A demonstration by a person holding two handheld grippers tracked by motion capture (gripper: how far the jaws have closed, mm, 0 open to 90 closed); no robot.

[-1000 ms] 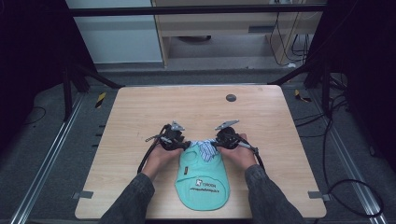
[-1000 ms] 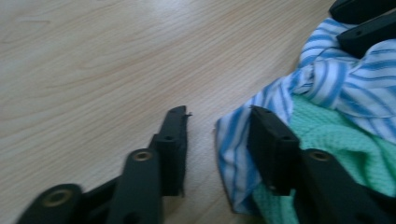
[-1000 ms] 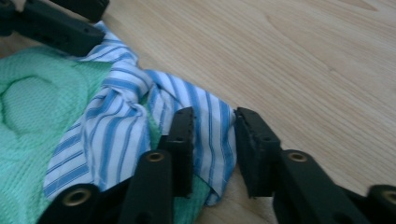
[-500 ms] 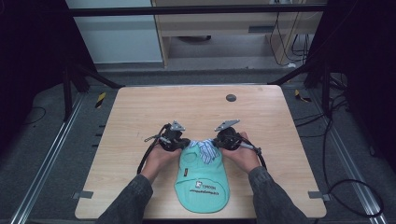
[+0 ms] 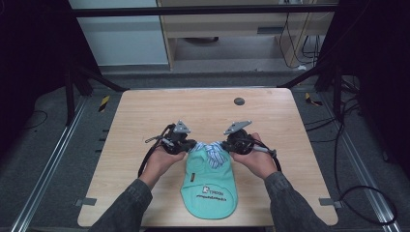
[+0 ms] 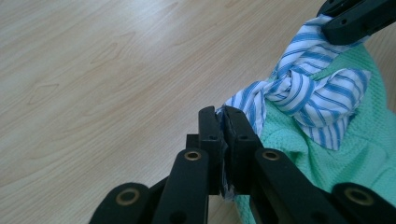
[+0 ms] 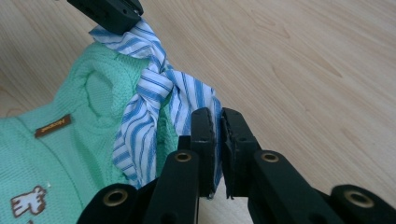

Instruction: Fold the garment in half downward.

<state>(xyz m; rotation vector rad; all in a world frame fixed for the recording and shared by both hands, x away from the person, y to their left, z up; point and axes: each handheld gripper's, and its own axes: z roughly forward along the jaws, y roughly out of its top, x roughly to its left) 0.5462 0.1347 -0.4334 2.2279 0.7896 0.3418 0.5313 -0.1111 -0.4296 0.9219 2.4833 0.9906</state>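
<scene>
Both forearms come in from the table's (image 5: 145,111) near edge, sleeves dark. The left hand (image 5: 162,159) holds the left gripper (image 5: 192,144) pointing inward, jaws clamped together on striped cloth (image 6: 299,88). The right hand (image 5: 258,159) mirrors it: the right gripper (image 5: 223,144) pinches the same cloth. Both sets of jaws have just been closing.

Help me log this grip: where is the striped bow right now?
In the high view the striped bow sits at the green garment's far end, mid-table, pinched between the left tool and right tool.
</scene>
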